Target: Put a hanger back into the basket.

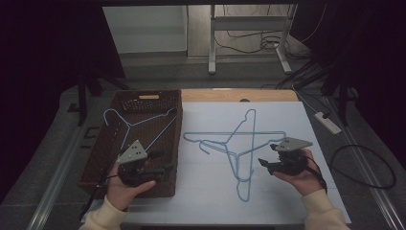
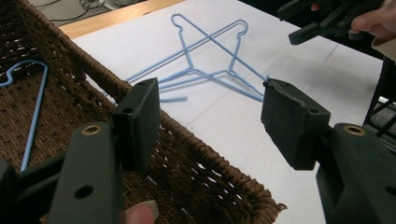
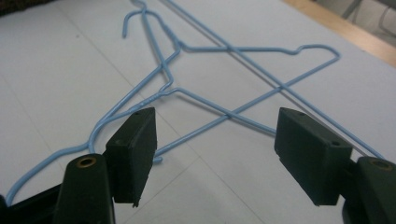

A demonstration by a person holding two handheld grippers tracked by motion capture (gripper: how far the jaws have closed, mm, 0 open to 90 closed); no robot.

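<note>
Two light blue wire hangers (image 1: 233, 152) lie crossed on the white sheet (image 1: 287, 201). A third blue hanger (image 1: 128, 125) rests inside the brown wicker basket (image 1: 105, 143) at the left. My left gripper (image 1: 160, 162) hovers open over the basket's near right corner, nothing between its pads. In the left gripper view its jaws (image 2: 215, 121) frame the basket rim (image 2: 187, 135), with the crossed hangers (image 2: 210, 56) beyond. My right gripper (image 1: 268, 155) is open just right of the crossed hangers. In the right gripper view its jaws (image 3: 215, 149) stand wide above the wires (image 3: 224, 49), touching none.
A strip of wooden tabletop (image 1: 230, 95) shows behind the sheet. A white power strip (image 1: 328, 122) and a black cable loop (image 1: 364, 167) lie on the floor to the right. A metal table frame (image 1: 210, 48) stands beyond the table.
</note>
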